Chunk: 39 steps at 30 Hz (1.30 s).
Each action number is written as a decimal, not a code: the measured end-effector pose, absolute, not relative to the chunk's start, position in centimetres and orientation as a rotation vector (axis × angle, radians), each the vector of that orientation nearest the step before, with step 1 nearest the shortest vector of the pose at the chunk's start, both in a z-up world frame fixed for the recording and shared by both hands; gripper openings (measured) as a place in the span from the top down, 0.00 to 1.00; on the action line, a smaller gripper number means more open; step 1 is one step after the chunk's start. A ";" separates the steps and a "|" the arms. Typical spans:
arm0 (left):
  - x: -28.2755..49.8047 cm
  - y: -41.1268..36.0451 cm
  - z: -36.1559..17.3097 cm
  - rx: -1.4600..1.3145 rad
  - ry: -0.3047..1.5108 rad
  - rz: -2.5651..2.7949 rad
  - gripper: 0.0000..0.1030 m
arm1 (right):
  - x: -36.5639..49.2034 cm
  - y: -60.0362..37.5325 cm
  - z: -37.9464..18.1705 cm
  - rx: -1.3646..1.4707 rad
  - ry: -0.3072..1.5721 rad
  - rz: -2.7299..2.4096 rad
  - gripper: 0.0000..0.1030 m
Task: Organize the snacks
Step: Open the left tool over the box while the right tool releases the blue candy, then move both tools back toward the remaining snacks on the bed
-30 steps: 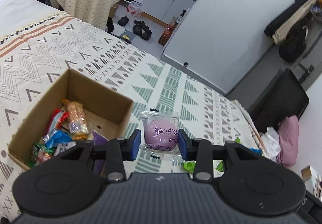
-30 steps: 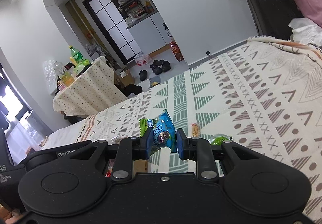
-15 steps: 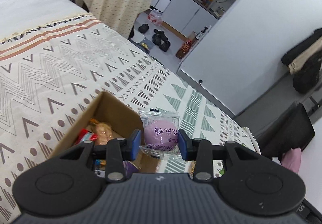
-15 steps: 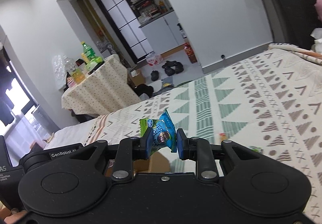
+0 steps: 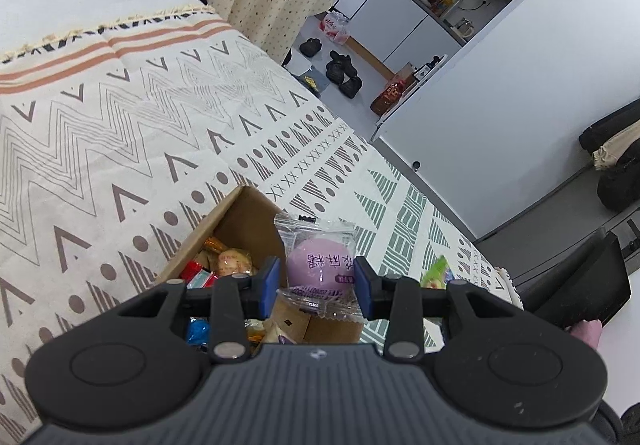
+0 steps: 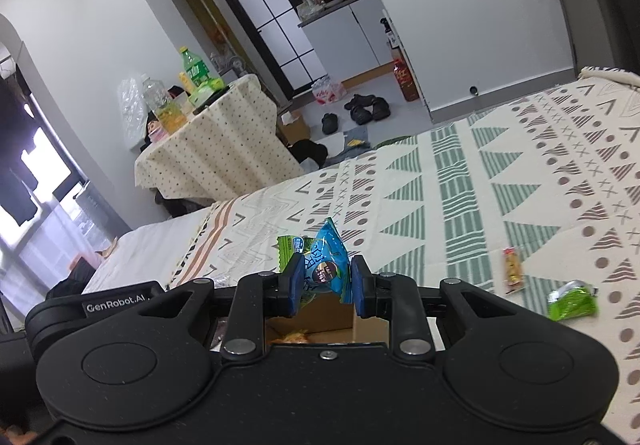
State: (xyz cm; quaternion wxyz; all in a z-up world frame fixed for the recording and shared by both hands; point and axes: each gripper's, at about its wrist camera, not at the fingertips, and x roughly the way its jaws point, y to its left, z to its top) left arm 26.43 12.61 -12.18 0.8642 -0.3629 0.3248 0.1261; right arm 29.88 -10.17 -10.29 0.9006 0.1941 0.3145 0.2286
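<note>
Snacks are held in both grippers above an open cardboard box [image 5: 240,213] that sits on a patterned bedspread [image 5: 120,133]. Clamped between the blue pads of the left gripper [image 5: 316,283] is a clear packet holding a round purple bun [image 5: 318,265], poised over the box's far right corner. Inside the box lie assorted wrapped sweets [image 5: 224,265]. The right gripper [image 6: 326,285] is pinched tight on a blue snack packet [image 6: 326,265], with a green wrapper [image 6: 290,245] showing just behind it, and the box's brown edge [image 6: 324,309] visible right below its fingers. Farther right on the bedspread lie a small orange-red packet [image 6: 512,269] and a crumpled green packet [image 6: 572,301], close to each other and well apart from the box
</note>
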 end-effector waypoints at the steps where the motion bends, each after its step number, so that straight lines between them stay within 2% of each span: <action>1: 26.6 12.6 -12.4 -0.758 0.676 0.257 0.62 | 30.0 -9.9 -10.4 0.402 0.654 0.475 0.76; 13: 27.7 13.8 -14.1 -0.804 0.719 0.299 0.55 | 32.1 -7.1 -12.5 0.413 0.712 0.496 0.76; 16: 27.8 14.1 -14.6 -0.810 0.745 0.319 0.49 | 32.4 -6.5 -13.0 0.409 0.749 0.514 0.67; 18: 27.8 14.0 -14.6 -0.802 0.746 0.332 0.44 | 32.4 -6.5 -13.3 0.411 0.759 0.504 0.47; 20: 27.8 13.8 -14.4 -0.787 0.739 0.340 0.32 | 32.1 -6.8 -13.3 0.414 0.747 0.489 0.41; 23: 27.8 13.2 -14.2 -0.761 0.740 0.354 0.22 | 31.8 -7.7 -13.3 0.414 0.751 0.465 0.40; 26: 28.0 12.5 -14.0 -0.737 0.751 0.352 0.18 | 31.6 -8.9 -13.3 0.416 0.753 0.437 0.39; 39: 27.9 7.4 -13.0 -0.611 0.777 0.291 0.13 | 30.2 -14.7 -12.7 0.418 0.750 0.343 0.31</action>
